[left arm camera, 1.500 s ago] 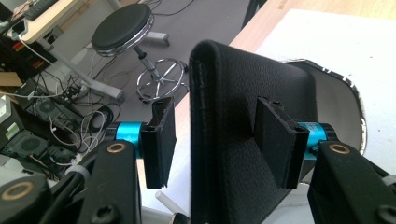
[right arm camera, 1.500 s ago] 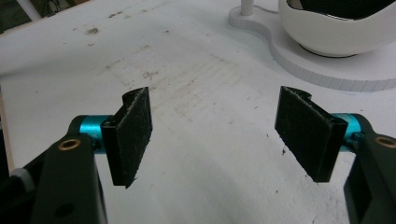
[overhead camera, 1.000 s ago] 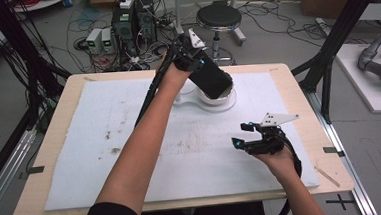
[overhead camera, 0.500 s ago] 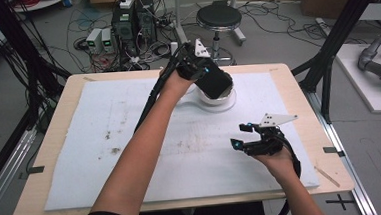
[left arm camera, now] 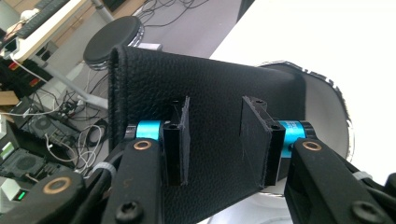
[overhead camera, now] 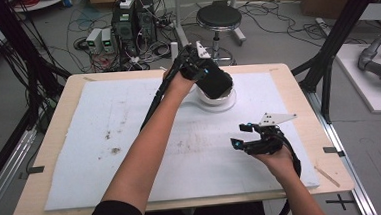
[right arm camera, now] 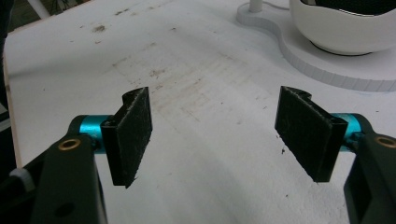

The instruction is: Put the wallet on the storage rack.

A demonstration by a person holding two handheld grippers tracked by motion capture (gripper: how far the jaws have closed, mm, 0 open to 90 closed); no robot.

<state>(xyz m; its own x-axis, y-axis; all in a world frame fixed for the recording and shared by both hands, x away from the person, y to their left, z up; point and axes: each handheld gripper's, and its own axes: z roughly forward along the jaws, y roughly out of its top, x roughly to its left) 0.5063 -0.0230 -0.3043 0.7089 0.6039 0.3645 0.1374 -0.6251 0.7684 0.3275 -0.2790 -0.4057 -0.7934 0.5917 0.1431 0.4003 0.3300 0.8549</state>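
Note:
A black leather pouch (overhead camera: 216, 84) is tilted over a white bowl (overhead camera: 226, 99) at the back of the table, its far end inside the bowl. My left gripper (overhead camera: 202, 75) is shut on the pouch's near end. In the left gripper view the pouch (left arm camera: 210, 79) runs between the two pads and spreads wide past them, with the bowl (left arm camera: 327, 112) behind. My right gripper (overhead camera: 239, 135) is open over the white sheet at the front right, nothing between its pads (right arm camera: 133, 126). In the right gripper view the bowl (right arm camera: 345, 32) stands on a flat white base (right arm camera: 322, 67).
A white foam sheet (overhead camera: 95, 143) with dirt marks covers the wooden table (overhead camera: 310, 130). A round black stool (overhead camera: 218, 16) and cabled electronics (overhead camera: 133, 21) stand on the floor beyond the far edge. Black frame posts rise at both sides.
My left gripper has carried the pouch slightly down and forward, closer into the bowl. The right gripper has stayed in place, open.

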